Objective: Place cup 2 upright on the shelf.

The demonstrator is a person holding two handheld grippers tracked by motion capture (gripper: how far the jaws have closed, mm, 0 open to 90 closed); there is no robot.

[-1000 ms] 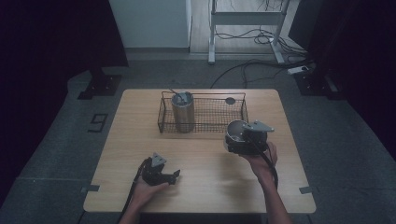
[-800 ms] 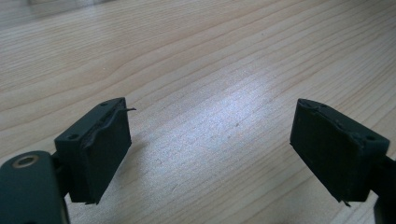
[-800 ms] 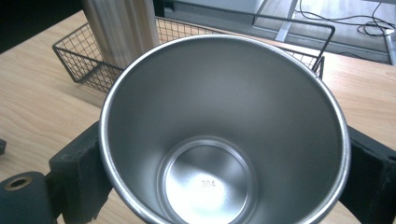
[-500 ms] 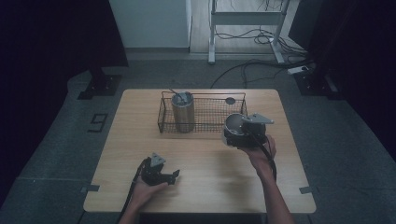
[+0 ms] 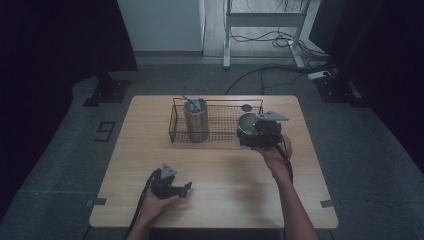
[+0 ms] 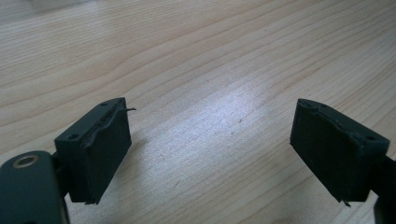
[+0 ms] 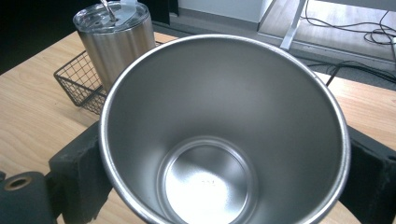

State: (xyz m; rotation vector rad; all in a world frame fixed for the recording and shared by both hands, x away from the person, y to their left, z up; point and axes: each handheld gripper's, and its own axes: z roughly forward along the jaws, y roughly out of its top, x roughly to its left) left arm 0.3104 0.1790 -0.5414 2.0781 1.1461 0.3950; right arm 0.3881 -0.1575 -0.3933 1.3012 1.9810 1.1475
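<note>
The open-topped, tapering stainless-steel cup (image 7: 224, 140) has a brushed grey inside, a bright rolled rim and a flat round bottom with a faint stamped mark that is too small to read. The right gripper (image 5: 256, 134) pinches it, one black pad pressed against each side of its wall. In the right gripper view the cup's lower rim runs off the bottom edge, and its bulk hides most of both jaws and the table beneath.

From the high view the cup (image 5: 247, 125) sits at about three o'clock of the black wire basket (image 5: 220, 131), right at the basket's right end; in this dim picture it seems to be held off the light wooden table (image 5: 220, 200), though contact with the basket cannot be judged.

A second steel tumbler with a clear lid (image 5: 195, 120) stands upright in the basket's left part, at about eleven o'clock of the cup in the right gripper view; what pokes up from its lid is cut off there. A small dark round disc (image 5: 246, 107) lies beyond the basket, too small to identify.

The left gripper (image 5: 172, 186) rests low at about seven o'clock of the basket, its jaws spread with bare wood between them.
</note>
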